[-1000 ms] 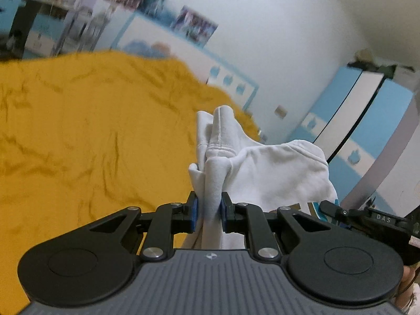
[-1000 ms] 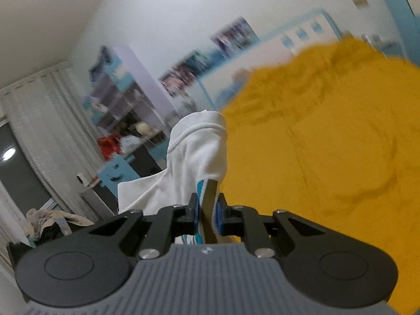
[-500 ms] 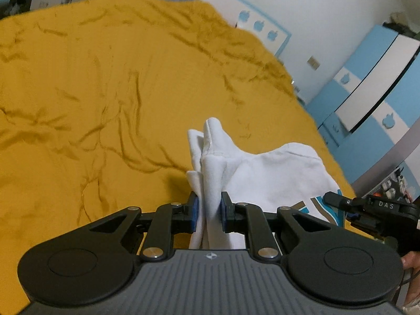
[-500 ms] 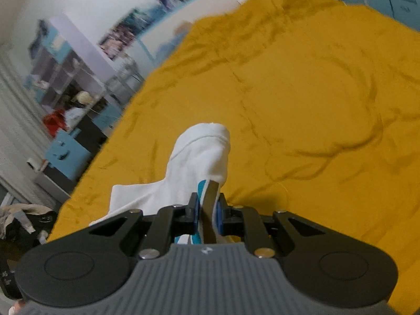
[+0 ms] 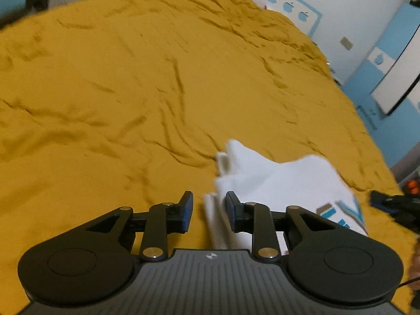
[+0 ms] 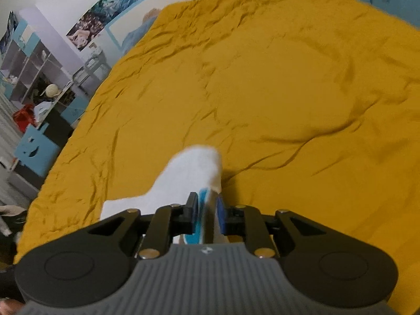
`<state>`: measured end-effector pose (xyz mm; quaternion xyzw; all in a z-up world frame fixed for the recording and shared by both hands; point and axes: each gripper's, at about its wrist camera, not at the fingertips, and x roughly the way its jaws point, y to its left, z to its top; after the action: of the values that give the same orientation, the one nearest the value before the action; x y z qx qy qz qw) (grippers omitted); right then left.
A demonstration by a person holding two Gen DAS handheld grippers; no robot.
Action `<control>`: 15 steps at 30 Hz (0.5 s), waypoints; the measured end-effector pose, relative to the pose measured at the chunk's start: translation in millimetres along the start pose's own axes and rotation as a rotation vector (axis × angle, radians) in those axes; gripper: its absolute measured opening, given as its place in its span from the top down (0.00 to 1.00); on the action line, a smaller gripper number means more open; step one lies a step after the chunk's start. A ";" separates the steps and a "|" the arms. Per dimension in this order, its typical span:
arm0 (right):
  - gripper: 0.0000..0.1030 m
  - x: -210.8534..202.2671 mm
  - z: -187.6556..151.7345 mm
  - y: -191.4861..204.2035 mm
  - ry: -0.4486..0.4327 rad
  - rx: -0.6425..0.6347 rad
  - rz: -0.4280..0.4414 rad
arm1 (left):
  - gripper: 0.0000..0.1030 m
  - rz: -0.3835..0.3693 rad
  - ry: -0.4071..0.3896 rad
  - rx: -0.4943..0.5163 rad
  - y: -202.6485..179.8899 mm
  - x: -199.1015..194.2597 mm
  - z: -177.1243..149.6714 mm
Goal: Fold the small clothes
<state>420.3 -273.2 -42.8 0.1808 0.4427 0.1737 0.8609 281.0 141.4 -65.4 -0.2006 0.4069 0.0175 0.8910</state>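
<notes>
Now both tongs, left (image 5: 209, 211) and right (image 6: 206, 216), parted, white garment (image 5: 275, 183) released.

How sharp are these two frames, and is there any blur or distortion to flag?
Left wrist: white garment smeared by motion blur, bedspread soft, fisheye bends the room edges. Right wrist: garment blurred too, wrinkles in the bedspread fairly crisp; both tool bodies sharp.

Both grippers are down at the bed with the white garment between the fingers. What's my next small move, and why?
Probably draw both grippers straight back off the cloth. The left gripper stands open, with the white garment loose in the gap, and the right gripper looks parted too. The garment seems laid on the yellow bedspread, so backing out level should keep the fingers from dragging it.
</notes>
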 end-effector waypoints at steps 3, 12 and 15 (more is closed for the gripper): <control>0.89 -26.3 1.6 -0.8 -0.044 -0.022 0.012 | 0.72 0.007 -0.031 -0.005 0.8 -21.5 -0.8; 0.81 -101.0 -22.7 31.5 -0.118 -0.258 0.030 | 0.72 -0.085 -0.079 0.110 -43.1 -73.1 -15.7; 0.78 -121.7 -40.3 37.8 -0.135 -0.357 0.017 | 0.72 -0.124 -0.079 0.170 -58.7 -87.3 -28.3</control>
<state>315.2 -289.7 38.0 0.0403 0.3447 0.2445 0.9054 213.7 88.5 2.0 -0.1480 0.3584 -0.0642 0.9195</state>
